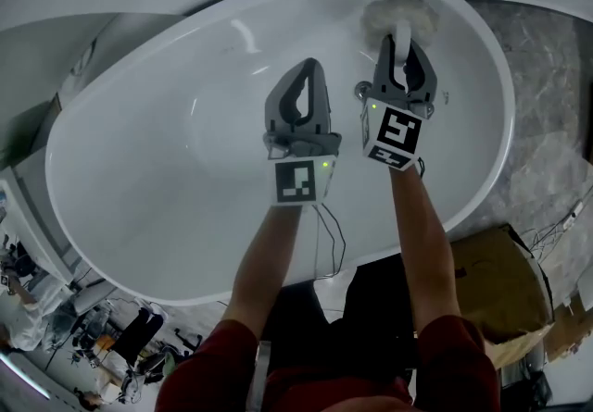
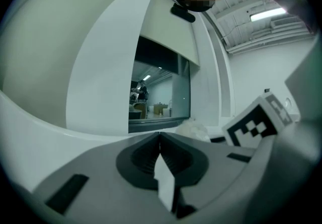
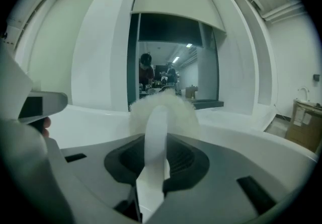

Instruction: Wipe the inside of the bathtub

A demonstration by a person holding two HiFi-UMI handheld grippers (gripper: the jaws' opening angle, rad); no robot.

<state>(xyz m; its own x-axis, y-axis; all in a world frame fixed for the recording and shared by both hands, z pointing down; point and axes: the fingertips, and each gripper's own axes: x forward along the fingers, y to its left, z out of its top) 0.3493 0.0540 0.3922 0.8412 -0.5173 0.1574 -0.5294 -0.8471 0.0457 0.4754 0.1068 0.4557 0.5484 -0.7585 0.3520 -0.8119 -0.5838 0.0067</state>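
A cardboard box (image 1: 496,280) sits by mottled floor (image 1: 547,86)

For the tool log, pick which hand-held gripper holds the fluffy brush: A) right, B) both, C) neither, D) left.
A: the right hand-held gripper is shut on the white handle of the brush, while the left hand-held gripper has its jaws together on nothing.

No readable text, label or number shows anywhere.
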